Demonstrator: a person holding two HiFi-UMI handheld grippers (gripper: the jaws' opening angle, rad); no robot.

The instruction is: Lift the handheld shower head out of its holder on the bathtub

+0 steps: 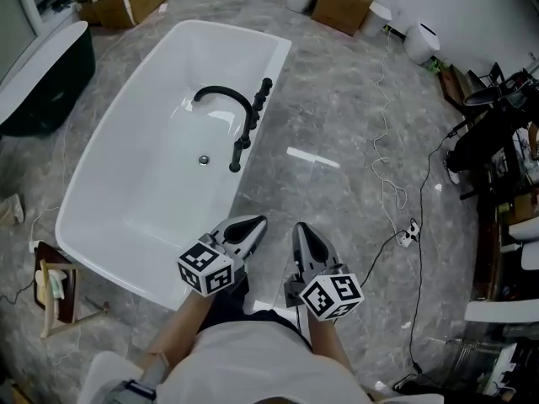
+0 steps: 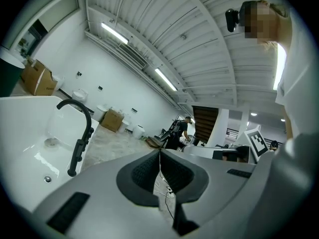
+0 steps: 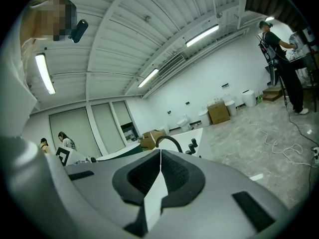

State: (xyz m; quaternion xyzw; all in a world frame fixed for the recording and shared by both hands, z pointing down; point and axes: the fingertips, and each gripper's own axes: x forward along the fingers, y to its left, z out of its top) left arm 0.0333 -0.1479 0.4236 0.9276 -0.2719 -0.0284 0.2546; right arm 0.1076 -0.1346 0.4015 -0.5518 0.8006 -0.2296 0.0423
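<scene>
A white bathtub (image 1: 126, 225) lies ahead of me on the marble floor. On its right rim stands a row of black fittings (image 1: 251, 120): an arched spout (image 1: 221, 93), knobs, and at the near end a slim upright handheld shower head (image 1: 237, 154) in its holder. The left gripper view shows the spout (image 2: 75, 103) and that upright piece (image 2: 79, 151) at the left. My left gripper (image 1: 258, 222) (image 2: 159, 151) and right gripper (image 1: 299, 227) (image 3: 160, 151) are side by side short of the tub's near corner, both shut and empty. The spout (image 3: 169, 141) shows just above the right jaws.
White and black cables (image 1: 389, 183) trail across the floor to the right, ending at a plug strip (image 1: 408, 234). Cardboard boxes (image 1: 344, 2) and toilets (image 1: 419, 42) line the far wall. A dark tub (image 1: 42, 82) and a wooden stool (image 1: 55, 297) stand at the left, with equipment (image 1: 497, 133) at the right.
</scene>
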